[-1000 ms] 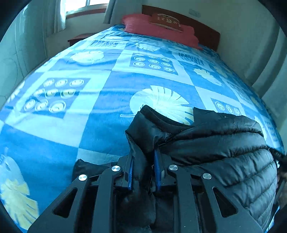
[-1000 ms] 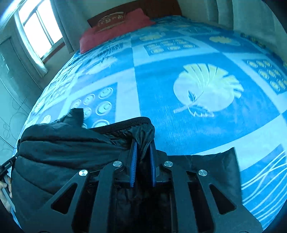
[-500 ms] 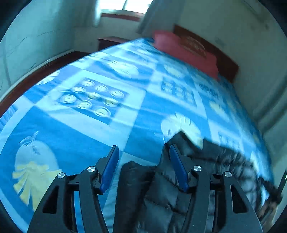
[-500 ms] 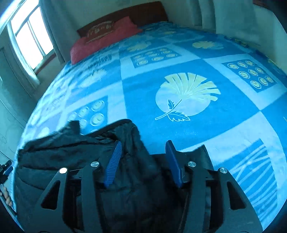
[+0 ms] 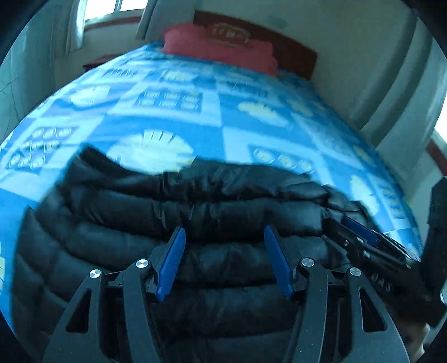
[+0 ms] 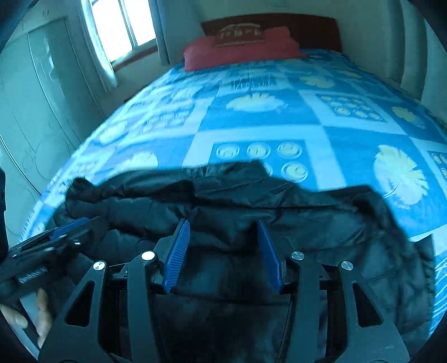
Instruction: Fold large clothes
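We are holding our left gripper (image 5: 223, 237) with its blue pads (image 5: 171, 259) spread apart, nothing pinched between them; it is hanging above the black puffer jacket (image 5: 195, 212), whose quilted rows are running across the view beneath the fingers. We are holding our right gripper (image 6: 223, 231) the same way, jaws apart and gripping nothing, over the smoother dark fabric of the jacket (image 6: 237, 201). Each tool is showing up in the other's view: the right one (image 5: 360, 237) is sitting at the jacket's right end, the left one (image 6: 64, 229) at its left end, with fingers of a hand (image 6: 42, 307) wrapping its handle.

The jacket is lying in a wide bundle across the near end of the bed, on the blue patterned bedspread (image 6: 259, 125) with pale leaf and circle prints. Much of both views is blurring. At the far end a red pillow (image 6: 240, 50) is resting against a dark wooden headboard (image 6: 307, 25), and a window (image 6: 123, 25) is glowing on the far left.
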